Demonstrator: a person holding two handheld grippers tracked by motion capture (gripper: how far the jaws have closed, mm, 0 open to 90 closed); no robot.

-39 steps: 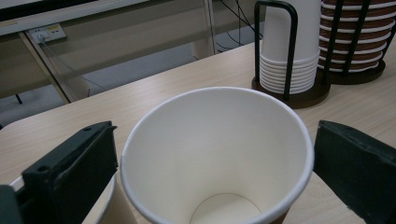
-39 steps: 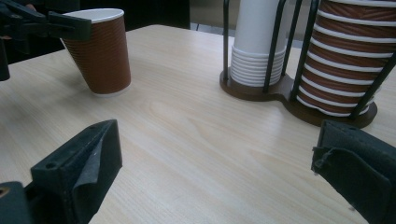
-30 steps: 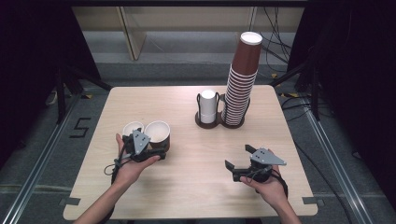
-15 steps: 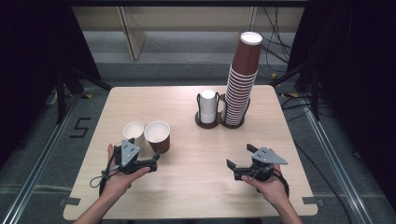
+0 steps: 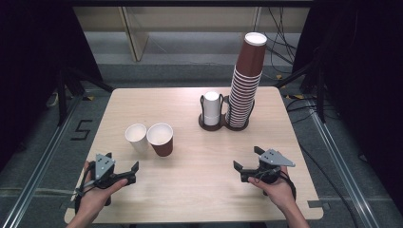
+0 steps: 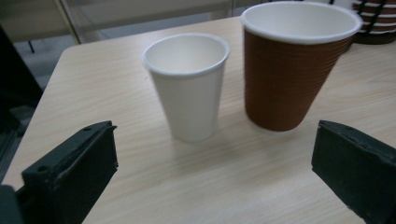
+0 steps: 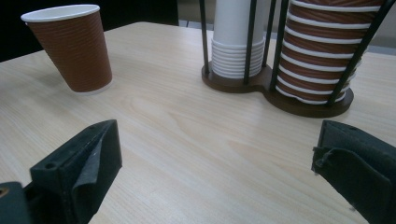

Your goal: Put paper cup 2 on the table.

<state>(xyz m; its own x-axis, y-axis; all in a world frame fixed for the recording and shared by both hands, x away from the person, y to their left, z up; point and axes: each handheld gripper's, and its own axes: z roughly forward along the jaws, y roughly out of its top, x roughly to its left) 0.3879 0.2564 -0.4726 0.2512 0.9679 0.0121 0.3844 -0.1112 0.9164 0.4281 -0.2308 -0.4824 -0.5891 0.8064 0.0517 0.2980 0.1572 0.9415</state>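
Left tool (image 5: 124,172) is spread wide and empty, low on the counter (image 5: 190,185), with the white cup (image 5: 136,137) and brown cup (image 5: 160,139) standing upright, side by side, just ahead of its jaws. Both cups lie far nearer this hand than the right tool (image 5: 248,164), also wide and empty, which faces the cup rack (image 5: 223,124).

A plain white paper cup (image 6: 187,84) stood beside a brown cup (image 6: 292,70) with fine horizontal ribbing and a white rim and lining. The table (image 5: 209,190) was pale wood with a streaked grain. A dark brown holder (image 5: 223,124) with black wire uprights carried white cups (image 5: 212,108) and a white-rimmed brown stack (image 5: 244,83). The jaws were black.
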